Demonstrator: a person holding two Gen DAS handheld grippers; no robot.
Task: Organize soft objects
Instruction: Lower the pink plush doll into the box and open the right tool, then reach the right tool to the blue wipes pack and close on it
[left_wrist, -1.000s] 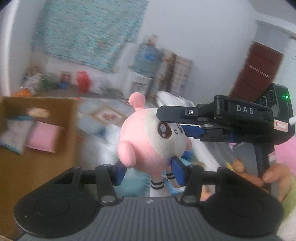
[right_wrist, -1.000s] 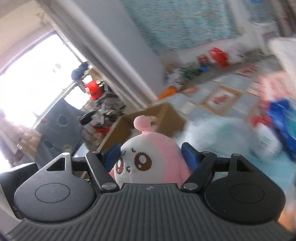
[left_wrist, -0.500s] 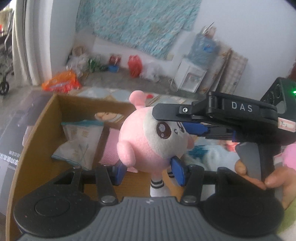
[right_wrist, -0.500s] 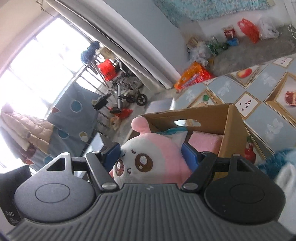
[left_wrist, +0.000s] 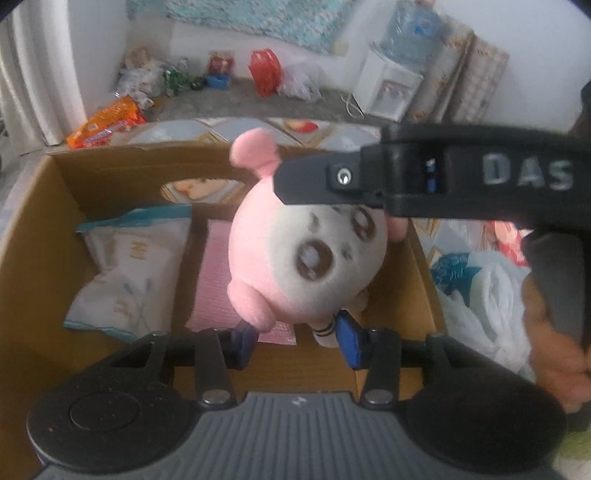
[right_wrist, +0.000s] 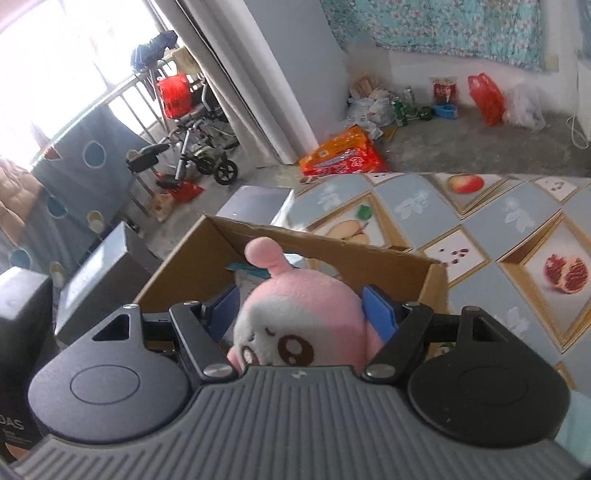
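Note:
A round pink and white plush toy (left_wrist: 306, 254) hangs above an open cardboard box (left_wrist: 55, 206). My left gripper (left_wrist: 295, 341) is shut on the toy's lower body and striped legs. My right gripper (right_wrist: 299, 308) is shut on the toy's head (right_wrist: 299, 317) from the other side; its black body (left_wrist: 461, 177) crosses the left wrist view. In the box lie a white and blue soft pack (left_wrist: 129, 273) and a pink cloth (left_wrist: 218, 280). The box (right_wrist: 332, 254) also shows in the right wrist view, below the toy.
A patterned floor mat (right_wrist: 517, 221) with fruit pictures lies around the box. White and blue bags (left_wrist: 476, 288) lie right of the box. An orange pack (right_wrist: 343, 151), red bags and clutter sit along the far wall. A water dispenser (left_wrist: 399, 74) stands at the back.
Both grippers have carried the plush toy left and forward, from beside the box to above its inside. The toy now tilts face-up and sits lower towards the box.

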